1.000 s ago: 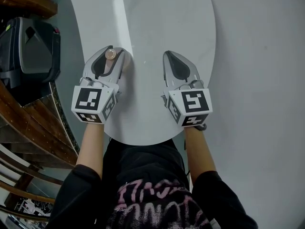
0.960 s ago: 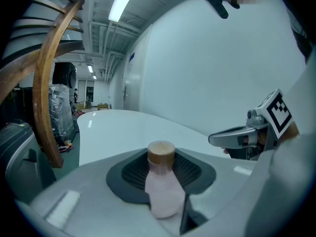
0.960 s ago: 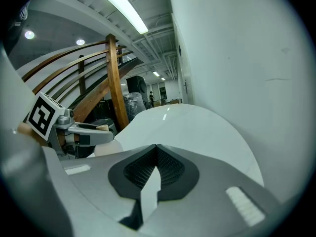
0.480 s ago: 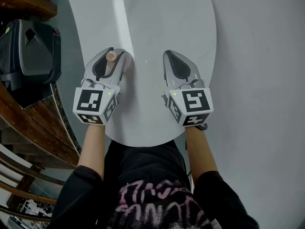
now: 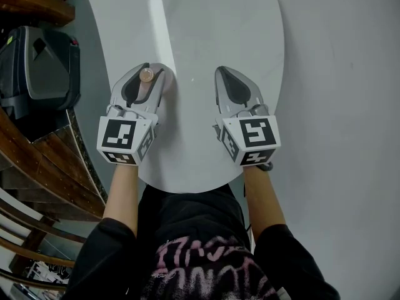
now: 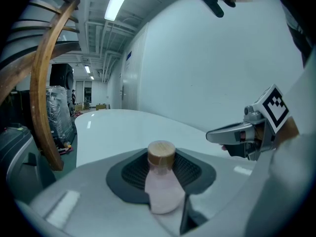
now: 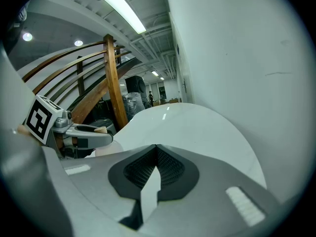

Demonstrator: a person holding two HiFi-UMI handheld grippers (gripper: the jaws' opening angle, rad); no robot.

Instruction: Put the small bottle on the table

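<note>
The small bottle point(image 5: 146, 75), pale pink with a round wooden cap, stands upright between the jaws of my left gripper point(image 5: 143, 81), which is shut on it. This is over the left part of the white oval table point(image 5: 212, 24). In the left gripper view the bottle point(image 6: 162, 184) sits against the dark ribbed pads, cap up; its base is hidden, so I cannot tell whether it touches the table. My right gripper point(image 5: 232, 83) hovers beside it over the table, jaws shut with nothing in them. Its pads point(image 7: 170, 168) meet in the right gripper view.
A black case point(image 5: 37, 67) sits on the floor left of the table. Curved wooden rails point(image 5: 44, 174) run along the lower left, close to my left arm. Grey floor point(image 5: 344, 105) lies right of the table. The table's near edge point(image 5: 187, 189) is just in front of my body.
The left gripper with the bottle has shifted very slightly right and toward me. The right gripper has barely moved.
</note>
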